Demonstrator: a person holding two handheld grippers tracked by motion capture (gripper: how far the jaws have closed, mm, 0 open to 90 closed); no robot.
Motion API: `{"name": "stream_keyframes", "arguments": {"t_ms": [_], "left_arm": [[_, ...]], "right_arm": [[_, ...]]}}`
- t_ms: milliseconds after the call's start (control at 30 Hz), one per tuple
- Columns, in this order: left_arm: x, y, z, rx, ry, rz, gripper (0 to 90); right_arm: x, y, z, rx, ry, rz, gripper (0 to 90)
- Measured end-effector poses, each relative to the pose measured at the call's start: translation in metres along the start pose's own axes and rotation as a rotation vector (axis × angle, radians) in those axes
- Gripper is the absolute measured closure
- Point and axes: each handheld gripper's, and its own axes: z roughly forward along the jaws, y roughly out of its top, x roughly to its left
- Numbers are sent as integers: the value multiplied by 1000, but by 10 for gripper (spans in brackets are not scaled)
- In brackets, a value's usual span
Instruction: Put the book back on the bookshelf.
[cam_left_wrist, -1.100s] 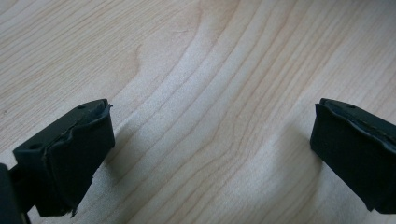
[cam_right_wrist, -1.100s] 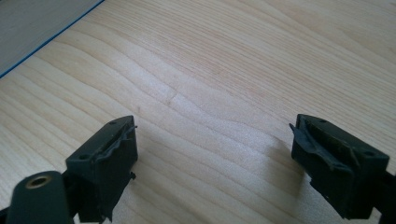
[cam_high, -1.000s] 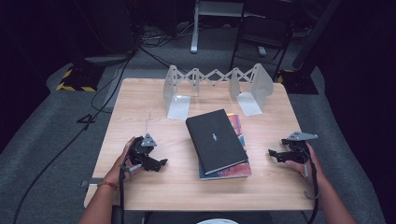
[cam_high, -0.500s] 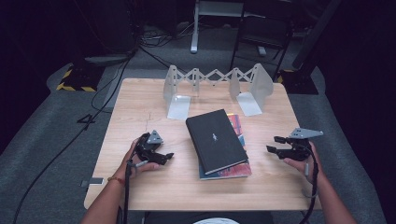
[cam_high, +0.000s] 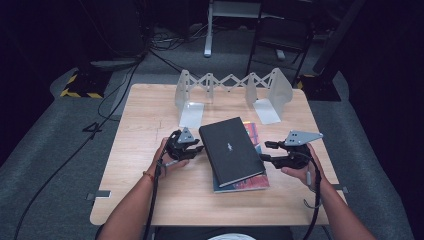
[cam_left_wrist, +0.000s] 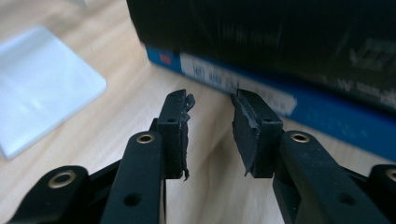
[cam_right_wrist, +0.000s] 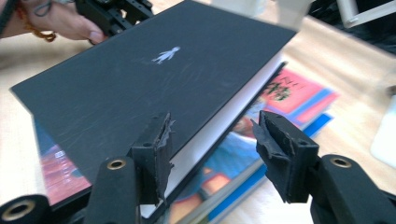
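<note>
- Black hardcover book lies atop colourful books mid-tabletop.
- Left gripper: jaws just narrowed, still apart, nothing between them.
- Right gripper: jaws just narrowing, straddling its page edge, unclamped.
- My concern: an uneven pinch could drag the lower books.

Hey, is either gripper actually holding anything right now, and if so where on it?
Nothing is held. The left gripper stands short of the black book, its fingers closing on air. The right gripper straddles that book's page edge without pressing.
</note>
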Motion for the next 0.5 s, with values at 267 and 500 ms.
{"name": "stream_keyframes", "arguments": {"t_ms": [267,500], "left_arm": [[4,4,4,-30,11,-17,657],[11,2,8,-51,28,-56,635]], "right_arm": [[18,5,12,42,88,-13,346],[10,0,21,63,159,80,281]]}}
